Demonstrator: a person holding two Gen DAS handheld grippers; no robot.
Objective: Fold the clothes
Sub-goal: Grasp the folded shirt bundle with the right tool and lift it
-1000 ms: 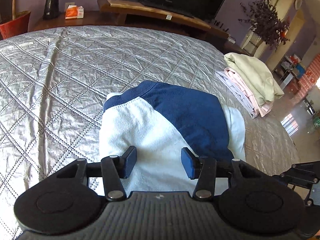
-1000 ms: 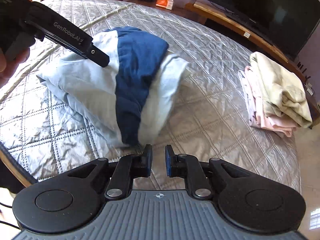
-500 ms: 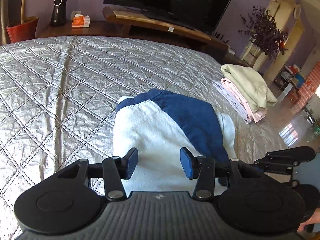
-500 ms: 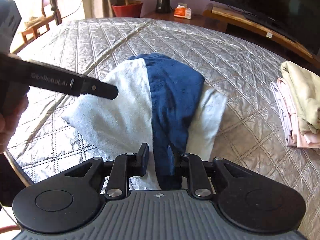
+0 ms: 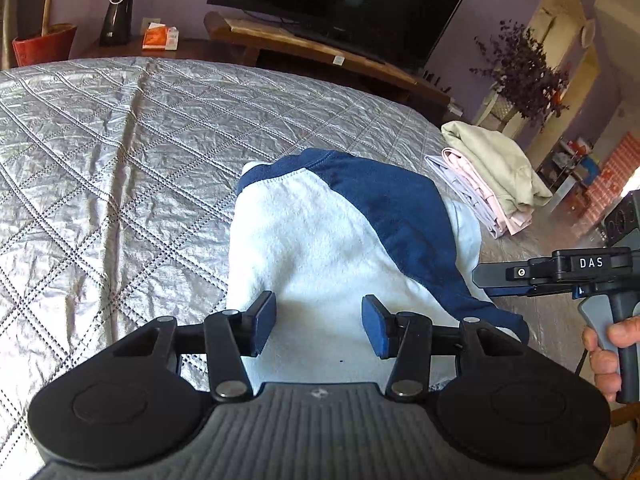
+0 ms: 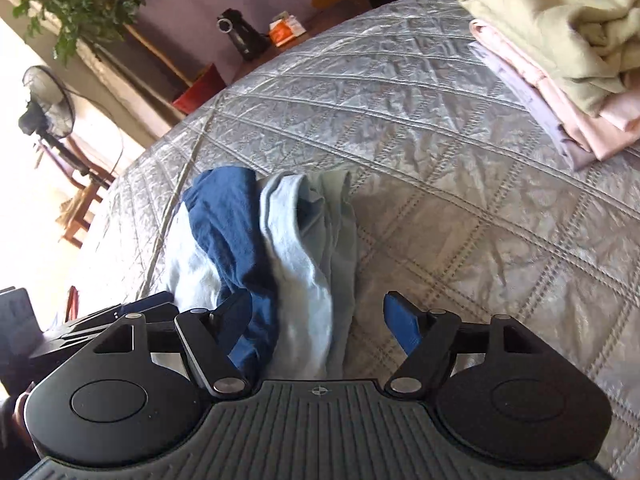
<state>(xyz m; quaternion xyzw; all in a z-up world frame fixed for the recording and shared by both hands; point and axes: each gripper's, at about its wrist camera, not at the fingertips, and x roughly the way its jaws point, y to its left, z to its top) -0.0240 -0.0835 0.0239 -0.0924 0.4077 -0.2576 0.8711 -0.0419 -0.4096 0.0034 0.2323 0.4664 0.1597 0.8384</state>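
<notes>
A folded white and navy-blue garment point(image 5: 340, 248) lies on the silver quilted bed point(image 5: 120, 168). My left gripper point(image 5: 319, 324) is open, just above the garment's near white edge, holding nothing. My right gripper point(image 6: 316, 322) is open and tilted, its jaws straddling the garment's side edge point(image 6: 296, 256) low by the bed; it also shows at the right of the left wrist view point(image 5: 560, 272), held by a hand.
A stack of folded clothes, pale green on pink point(image 5: 492, 176), sits at the bed's far right edge and shows in the right wrist view point(image 6: 560, 52). A TV on a wooden stand point(image 5: 320, 48), a red pot point(image 5: 44, 44) and a fan point(image 6: 44, 104) stand beyond the bed.
My right gripper opened from shut, tilted and dropped to the garment's right side edge. My left gripper pulled back slightly and stayed open. The garment has not moved.
</notes>
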